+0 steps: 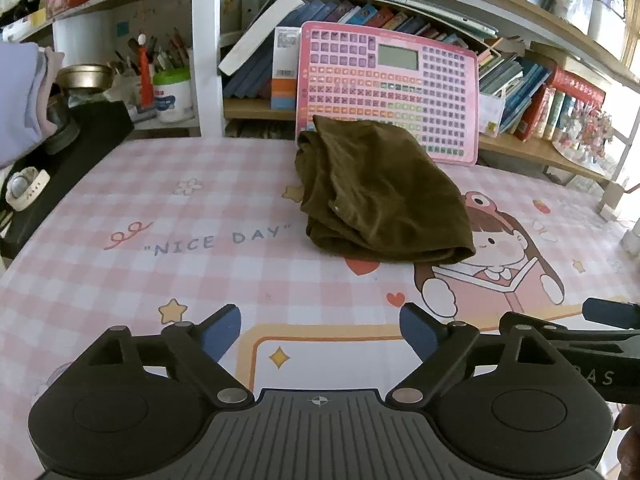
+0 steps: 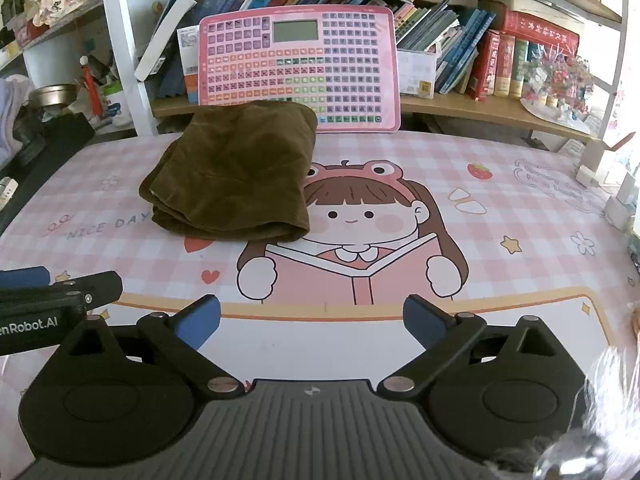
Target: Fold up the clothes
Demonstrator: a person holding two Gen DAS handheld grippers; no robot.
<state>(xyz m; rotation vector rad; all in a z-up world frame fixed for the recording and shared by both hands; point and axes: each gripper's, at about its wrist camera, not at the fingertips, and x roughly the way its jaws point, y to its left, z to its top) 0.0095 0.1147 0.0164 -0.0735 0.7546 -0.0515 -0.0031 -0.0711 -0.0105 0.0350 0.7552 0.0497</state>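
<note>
In the left wrist view, the left gripper (image 1: pixel 320 332) is hanging over the pink checked desk mat (image 1: pixel 168 272) with its blue-padded fingers (image 1: pixel 224 330) standing wide apart and nothing between them. The olive-brown garment (image 1: pixel 380 196) is lying well ahead of it as a folded bundle, its far edge resting near the foot of the pink button board (image 1: pixel 400 80) that is leaning against the bookshelf (image 1: pixel 256 108). The right gripper (image 1: pixel 608 312) is showing at the right edge, just beside the left one.

From here the trouble is likely to come from the bundle itself: the layers are sitting loosely, thick on the near fold, so a nudge from one finger would be sliding the top layer off the rest and undoing the fold.

In the right wrist view, the right gripper (image 2: pixel 312 316) is also holding its fingers (image 2: pixel 424 318) spread and empty above the mat's reading-girl picture (image 2: pixel 352 232). The garment (image 2: pixel 232 176) is sitting ahead and to the left, partly covering the picture. Its back edge seems to be touching the button board (image 2: pixel 300 68), though the fisheye is making that hard to judge. If so, pushing the bundle away could be tipping the board. A further reach past the cloth would also be bringing the fingers near the cluttered pen pots (image 2: pixel 112 100) at the left.
</note>
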